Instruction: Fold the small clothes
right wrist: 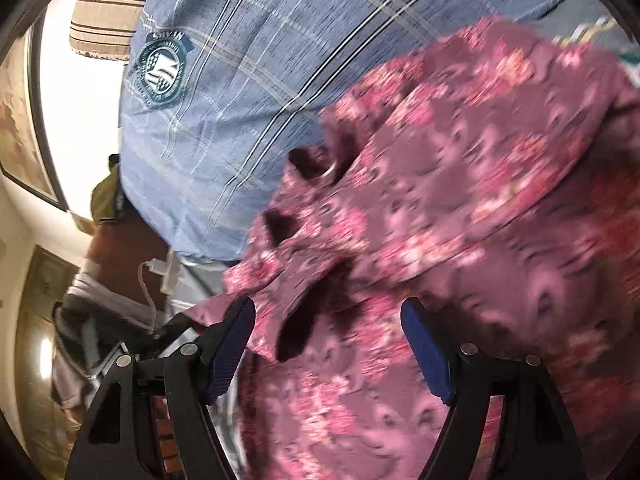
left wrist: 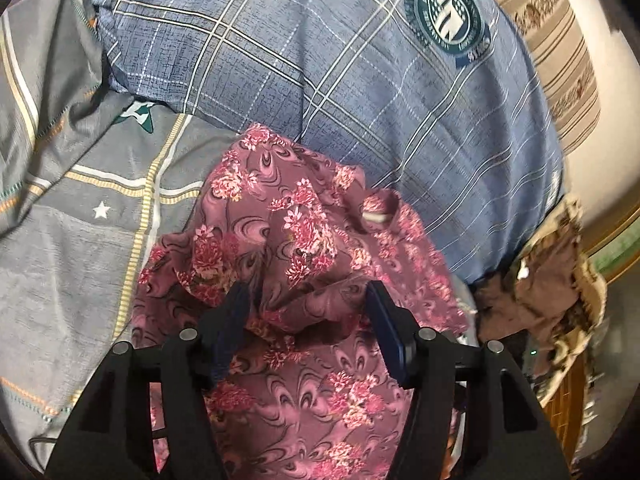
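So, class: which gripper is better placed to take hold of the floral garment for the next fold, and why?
Left, probably. The left gripper is open with a raised fold of the floral garment between its fingers. The right gripper is open too, but sits at the blurred edge.

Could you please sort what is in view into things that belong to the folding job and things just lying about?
Job: floral garment; left tool; right tool.

Lying about: blue plaid pillow; grey sheet; brown cloth; striped cushion; framed picture.
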### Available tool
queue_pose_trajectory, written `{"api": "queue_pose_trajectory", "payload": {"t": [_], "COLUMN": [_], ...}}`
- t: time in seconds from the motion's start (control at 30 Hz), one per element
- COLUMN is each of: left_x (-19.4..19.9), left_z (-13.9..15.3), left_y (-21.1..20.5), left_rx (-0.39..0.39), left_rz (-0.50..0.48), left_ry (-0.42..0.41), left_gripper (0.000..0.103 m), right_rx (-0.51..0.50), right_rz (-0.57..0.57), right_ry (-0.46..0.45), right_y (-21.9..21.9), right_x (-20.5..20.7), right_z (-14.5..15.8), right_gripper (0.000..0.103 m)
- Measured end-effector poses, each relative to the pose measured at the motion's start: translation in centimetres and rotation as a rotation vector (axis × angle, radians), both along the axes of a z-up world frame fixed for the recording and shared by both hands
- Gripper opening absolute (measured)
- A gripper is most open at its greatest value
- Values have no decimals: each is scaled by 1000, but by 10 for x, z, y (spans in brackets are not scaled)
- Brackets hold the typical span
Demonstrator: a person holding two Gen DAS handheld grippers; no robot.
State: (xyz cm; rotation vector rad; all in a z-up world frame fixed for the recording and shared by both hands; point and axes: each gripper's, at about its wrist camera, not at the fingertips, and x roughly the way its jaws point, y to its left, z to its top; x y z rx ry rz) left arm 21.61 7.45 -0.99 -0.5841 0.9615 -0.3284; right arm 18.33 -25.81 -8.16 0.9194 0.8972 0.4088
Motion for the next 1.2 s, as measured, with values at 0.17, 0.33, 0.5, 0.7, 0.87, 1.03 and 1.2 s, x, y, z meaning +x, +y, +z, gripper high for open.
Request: {"api": "queue_pose_trajectory", "payload": {"t": [0.17,0.33,0.5,0.7,0.87,1.03,1.2], "left_x": [-1,-1,6,18,25,33,37], "left_z": [2,9,0,-23,-53,-64,-52], "left_y": [6,22,38,22,3,-9,6], "left_rx": [-22,-62,-55,-61,-160,-161,-70], "left_rz": [-18,13,77,50,-16,-15,99], "left_ry": [-13,-48,-7,76,185,188,107], "left_gripper": [59,60,61,61,64,66,47], "right_rx": [25,-104,-378,-559,-512,-385,-347], "right_rz": [51,184,-20,-156,-148,-195,-196], "right_ry": [23,22,-199,-102,-59,-131,-226], "right_y": [27,59,-1,-69,-82,-92,-92], "right_x": [18,42,42,45,32,9,-10], "right_z": [-3,12,77,63,39,45,78], "right_gripper": [82,7,5,5,5,5,5]}}
